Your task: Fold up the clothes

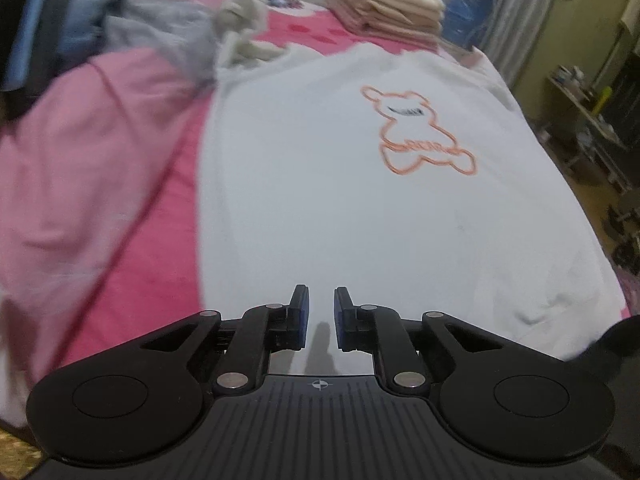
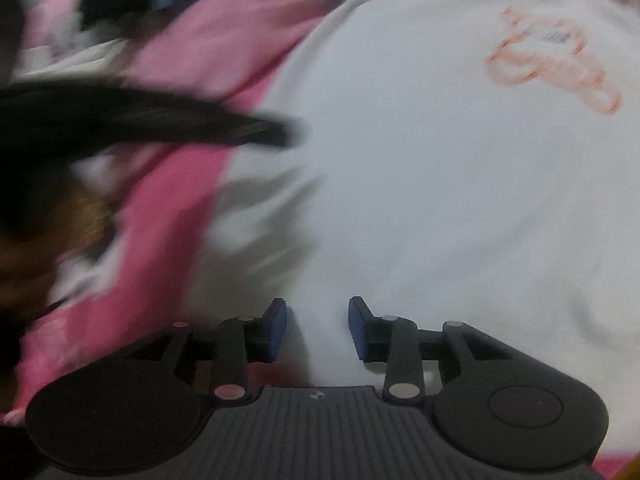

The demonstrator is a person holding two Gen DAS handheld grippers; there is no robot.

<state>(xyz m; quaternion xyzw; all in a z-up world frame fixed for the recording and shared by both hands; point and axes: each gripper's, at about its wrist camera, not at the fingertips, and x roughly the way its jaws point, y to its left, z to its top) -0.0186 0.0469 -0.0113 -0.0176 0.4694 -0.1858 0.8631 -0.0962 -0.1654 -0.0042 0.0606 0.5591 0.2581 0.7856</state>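
A white cotton T-shirt printed with an orange outline bear (image 1: 360,184) lies spread flat on a pink bedspread (image 1: 120,184), its long axis running away from both cameras toward a stack of folded cream towels (image 1: 384,4) at the far end of the bed. The left gripper (image 1: 319,318) hangs over the shirt's near hem with its blue-padded jaws only narrowly parted and nothing between them. The right gripper (image 2: 317,330) stands over the same near edge, jaws moderately apart and likewise empty, the bear print up and to its right in a blurred view. Both tools sit at the hem end, neither plainly nearer, so the cloth stretches forward from them. A heap of unfolded clothes (image 1: 160,32) waits to the left.
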